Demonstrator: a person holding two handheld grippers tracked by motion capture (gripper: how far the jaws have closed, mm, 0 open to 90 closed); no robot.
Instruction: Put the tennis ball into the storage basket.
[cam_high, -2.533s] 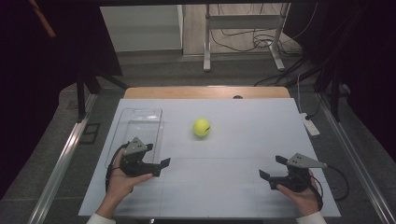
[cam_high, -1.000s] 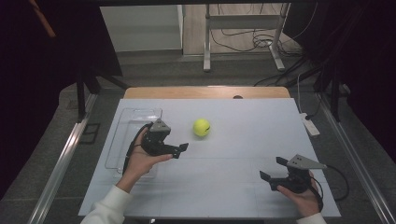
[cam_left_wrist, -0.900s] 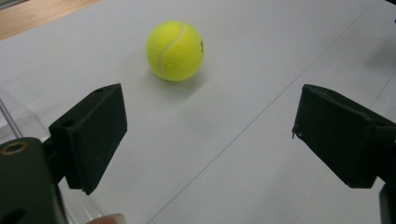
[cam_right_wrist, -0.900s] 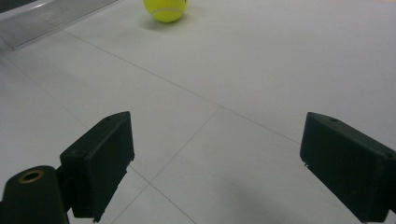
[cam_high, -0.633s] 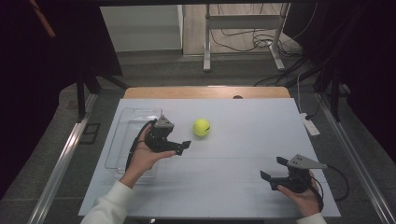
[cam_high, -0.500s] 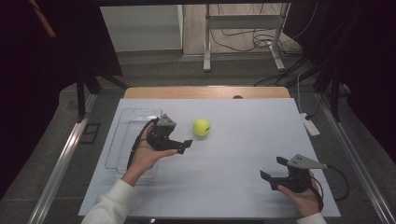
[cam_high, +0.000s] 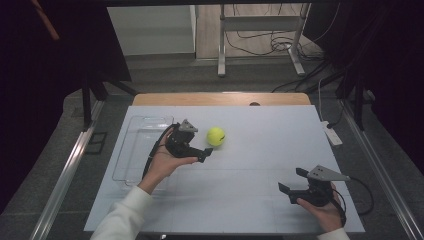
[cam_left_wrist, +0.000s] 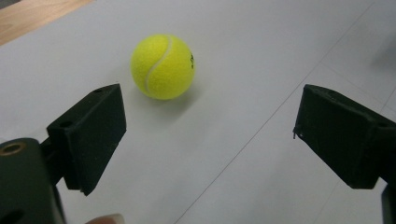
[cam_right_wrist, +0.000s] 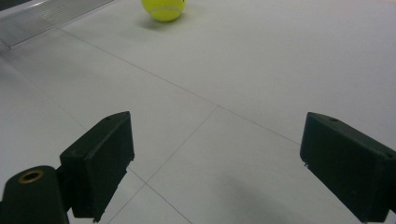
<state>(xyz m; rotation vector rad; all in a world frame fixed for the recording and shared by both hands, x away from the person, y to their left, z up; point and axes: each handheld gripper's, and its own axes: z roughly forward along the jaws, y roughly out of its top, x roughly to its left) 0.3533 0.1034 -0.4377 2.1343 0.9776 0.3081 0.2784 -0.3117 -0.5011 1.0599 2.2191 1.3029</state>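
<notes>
The fuzzy yellow-green tennis ball (cam_high: 216, 136) with a white seam lies on the white table (cam_high: 260, 165), bare surface all around it, right of the clear plastic tray (cam_high: 136, 150). The left gripper (cam_high: 202, 148) sits just left of the ball, jaws wide apart, not touching. The right gripper (cam_high: 292, 181) rests well apart from the ball near the table's front edge, jaws apart too.

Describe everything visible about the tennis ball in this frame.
The tennis ball is bright yellow-green and fuzzy, with a pale curved seam and a small dark print on one side. It rests on the white table, casting a soft shadow, whole and round. Nothing touches it: the left gripper sits just short of it, jaws wide open, the ball ahead of them.
</notes>
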